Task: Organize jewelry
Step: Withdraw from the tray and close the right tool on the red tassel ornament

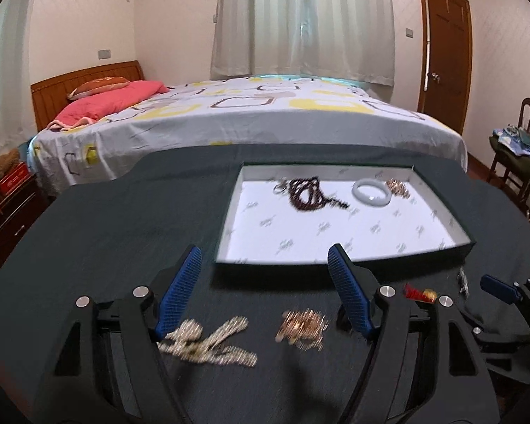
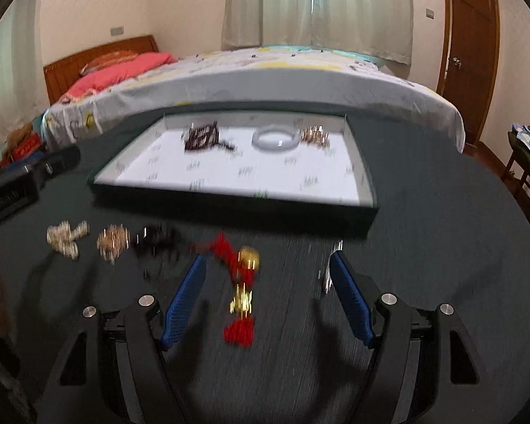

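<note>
The left gripper (image 1: 265,265), black-framed with blue ribbed pads, stands spread wide with nothing between its fingers; it hangs over the dark cloth-covered table (image 1: 99,219), above a pale silvery-gold chain heap (image 1: 208,341) and a coppery rose-gold chain cluster (image 1: 302,328). The right gripper (image 2: 268,275) is likewise spread and empty, and between its pads on the cloth lies a red tasselled cord with gold beads (image 2: 242,282). A small silvery piece (image 2: 327,275) sits just beside its right pad, too blurred to name.

Beyond both grippers rests the shallow dark-sided tray with a white printed lining (image 1: 438,243). Along its far side lie a dark red-brown bead string (image 1: 309,194), a small silver ring piece (image 1: 279,186) touching the beads, a pale jade-like bangle (image 1: 372,190) and a rose-gold chain pile (image 1: 397,185).

By my judgement the work is roughly half done: four pieces are in the tray, while the silvery-gold heap, the coppery cluster, a black tangled strand (image 2: 155,243), the tasselled cord and the silvery piece remain on the cloth.

The tray's near half is bare, giving plenty of landing room. Its raised near wall stands between loose pieces and lining, so anything carried must clear that rim. The two grippers work close together, the right one showing at the left view's edge.
</note>
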A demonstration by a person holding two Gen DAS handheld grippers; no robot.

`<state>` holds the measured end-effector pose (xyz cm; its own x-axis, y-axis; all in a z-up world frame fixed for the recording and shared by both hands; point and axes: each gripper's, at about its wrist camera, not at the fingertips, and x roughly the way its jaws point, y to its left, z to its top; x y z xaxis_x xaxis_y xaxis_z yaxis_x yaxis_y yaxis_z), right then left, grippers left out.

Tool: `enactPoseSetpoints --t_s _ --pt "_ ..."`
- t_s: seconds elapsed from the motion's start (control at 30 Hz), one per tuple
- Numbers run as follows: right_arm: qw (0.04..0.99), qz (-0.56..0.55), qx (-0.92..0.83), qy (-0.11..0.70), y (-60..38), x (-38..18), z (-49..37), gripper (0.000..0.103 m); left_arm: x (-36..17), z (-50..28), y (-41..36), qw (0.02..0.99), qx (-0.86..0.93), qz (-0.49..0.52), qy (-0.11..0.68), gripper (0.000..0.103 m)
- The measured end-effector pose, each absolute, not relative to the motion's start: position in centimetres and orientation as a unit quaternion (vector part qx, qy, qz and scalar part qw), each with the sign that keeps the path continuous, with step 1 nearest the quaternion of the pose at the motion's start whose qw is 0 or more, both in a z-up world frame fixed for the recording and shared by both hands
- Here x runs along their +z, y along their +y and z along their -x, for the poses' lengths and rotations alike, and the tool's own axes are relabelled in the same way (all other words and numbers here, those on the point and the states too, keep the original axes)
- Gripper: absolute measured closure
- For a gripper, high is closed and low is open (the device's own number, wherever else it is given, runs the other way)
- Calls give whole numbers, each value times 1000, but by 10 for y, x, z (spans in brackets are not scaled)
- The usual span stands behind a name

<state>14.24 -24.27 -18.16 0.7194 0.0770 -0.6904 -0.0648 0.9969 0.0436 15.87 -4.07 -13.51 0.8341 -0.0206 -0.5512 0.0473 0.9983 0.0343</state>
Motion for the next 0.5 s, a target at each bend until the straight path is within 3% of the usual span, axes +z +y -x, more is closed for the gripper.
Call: enactPoseSetpoints --t_s 0.13,0.2,0.43,0.5 --pt "924 -7 35 380 -245 -182 -140 36 -147 -144 -30 952 -4 -16 306 30" --pt "917 -13 40 397 -245 -188 -140 46 -153 -139 -26 949 1 -14 315 30" --pt "907 4 50 419 -235 -202 -136 47 -165 -132 -16 942 10 -7 335 30" --pt "907 10 48 418 -234 -202 -136 52 -165 -132 -16 942 10 -10 334 30"
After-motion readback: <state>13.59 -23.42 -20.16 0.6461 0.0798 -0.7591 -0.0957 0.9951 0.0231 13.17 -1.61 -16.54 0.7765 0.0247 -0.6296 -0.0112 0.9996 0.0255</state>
